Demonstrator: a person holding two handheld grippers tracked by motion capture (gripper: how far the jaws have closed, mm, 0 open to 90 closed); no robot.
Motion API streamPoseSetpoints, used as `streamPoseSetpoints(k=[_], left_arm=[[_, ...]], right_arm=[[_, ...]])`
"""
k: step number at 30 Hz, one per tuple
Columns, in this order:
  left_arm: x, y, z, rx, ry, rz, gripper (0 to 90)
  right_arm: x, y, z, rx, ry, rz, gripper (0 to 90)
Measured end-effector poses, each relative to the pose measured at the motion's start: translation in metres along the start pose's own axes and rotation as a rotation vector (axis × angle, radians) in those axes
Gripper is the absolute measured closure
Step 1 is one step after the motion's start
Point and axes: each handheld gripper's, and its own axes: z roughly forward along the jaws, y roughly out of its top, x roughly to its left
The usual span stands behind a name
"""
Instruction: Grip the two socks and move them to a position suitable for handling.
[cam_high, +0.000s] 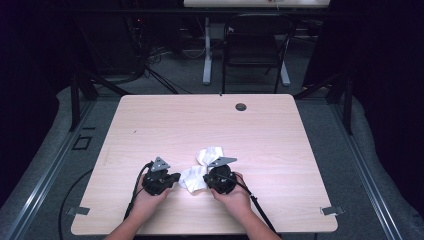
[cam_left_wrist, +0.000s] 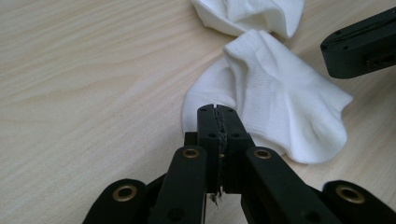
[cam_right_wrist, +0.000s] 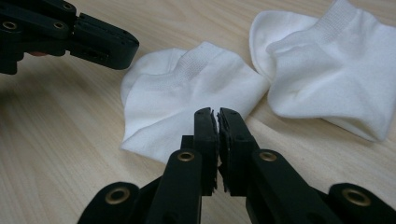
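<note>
Two white ankle socks lie crumpled on the table between my grippers. The near sock (cam_high: 191, 177) (cam_left_wrist: 280, 107) (cam_right_wrist: 187, 93) touches the far sock (cam_high: 210, 154) (cam_left_wrist: 247, 14) (cam_right_wrist: 336, 65) at one end. My left gripper (cam_high: 176, 178) (cam_left_wrist: 218, 110) is shut with nothing in it, its tips at the near sock's left edge. My right gripper (cam_high: 207, 180) (cam_right_wrist: 217, 114) is shut and empty too, its tips just over the near sock's other edge. Each gripper view also shows the other gripper beyond the sock, the right gripper (cam_left_wrist: 364, 44) and the left gripper (cam_right_wrist: 70, 32).
The light wooden table (cam_high: 210, 125) has a round cable hole (cam_high: 241, 106) near its far edge. Beyond the table stand a black chair (cam_high: 255, 45) and a white desk leg (cam_high: 207, 50). Cables trail from both grippers over the front edge.
</note>
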Motion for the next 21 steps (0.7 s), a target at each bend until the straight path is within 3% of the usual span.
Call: streamPoseSetpoints(k=[11, 16, 21], left_arm=[[-0.001, -0.005, 0.005, 0.025, -0.009, -0.01, 89.5], [-0.012, -0.007, 0.002, 0.055, -0.015, 0.033, 89.6], [-0.025, -0.009, -0.003, 0.088, -0.025, 0.058, 89.6]], right_arm=[[0.003, -0.006, 0.01, 0.03, -0.009, -0.025, 85.4], [0.005, -0.011, 0.005, 0.053, -0.006, -0.067, 85.3], [0.007, -0.018, -0.002, 0.061, 0.0, -0.072, 85.1]])
